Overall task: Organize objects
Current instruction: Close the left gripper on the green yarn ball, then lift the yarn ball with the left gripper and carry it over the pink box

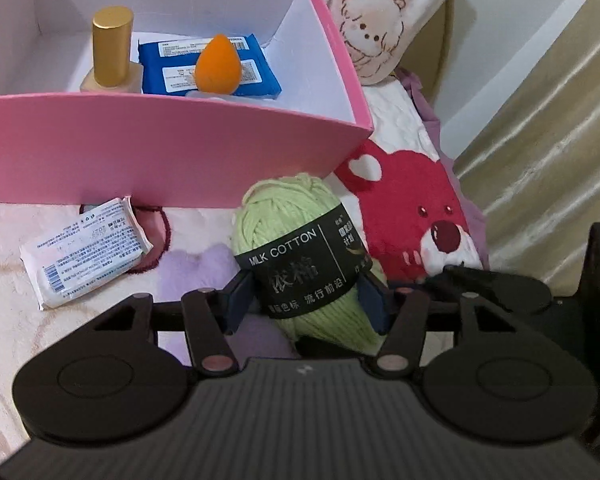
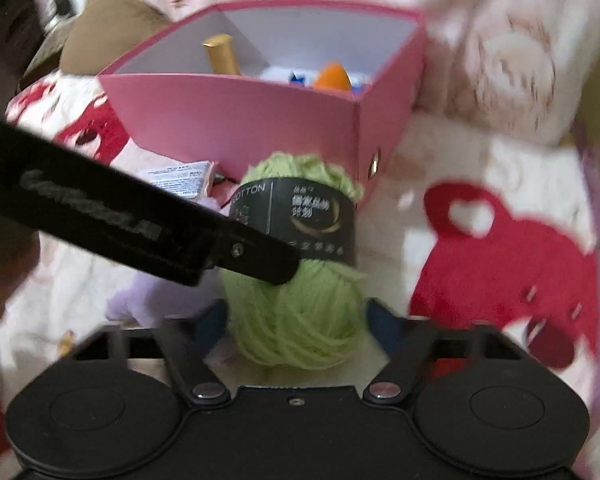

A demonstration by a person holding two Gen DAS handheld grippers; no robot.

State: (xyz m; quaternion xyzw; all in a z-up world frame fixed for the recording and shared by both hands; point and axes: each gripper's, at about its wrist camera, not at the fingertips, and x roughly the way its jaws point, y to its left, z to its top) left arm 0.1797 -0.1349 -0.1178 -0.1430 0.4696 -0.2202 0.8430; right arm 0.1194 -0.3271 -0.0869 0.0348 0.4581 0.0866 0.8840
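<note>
A light green yarn ball (image 1: 288, 220) with a black "MILK COTTON" band lies on the blanket in front of the pink box (image 1: 160, 144). My left gripper (image 1: 306, 302) is shut on the yarn ball, its blue pads pressed to both sides. In the right wrist view my right gripper (image 2: 296, 320) stands around the lower end of the same yarn ball (image 2: 300, 312); its pads look close to the wool, and motion blur hides whether they touch. The left gripper's finger (image 2: 256, 258) crosses the yarn there. The box holds a gold-capped bottle (image 1: 112, 48), a blue packet (image 1: 256, 76) and an orange sponge (image 1: 218, 65).
A white wet-wipe packet (image 1: 86, 250) lies on the blanket left of the yarn, near the box's front wall. The blanket has a red bear print (image 1: 420, 216). A pillow with a cartoon face (image 1: 376, 28) lies behind the box. A curtain (image 1: 548, 120) hangs at the right.
</note>
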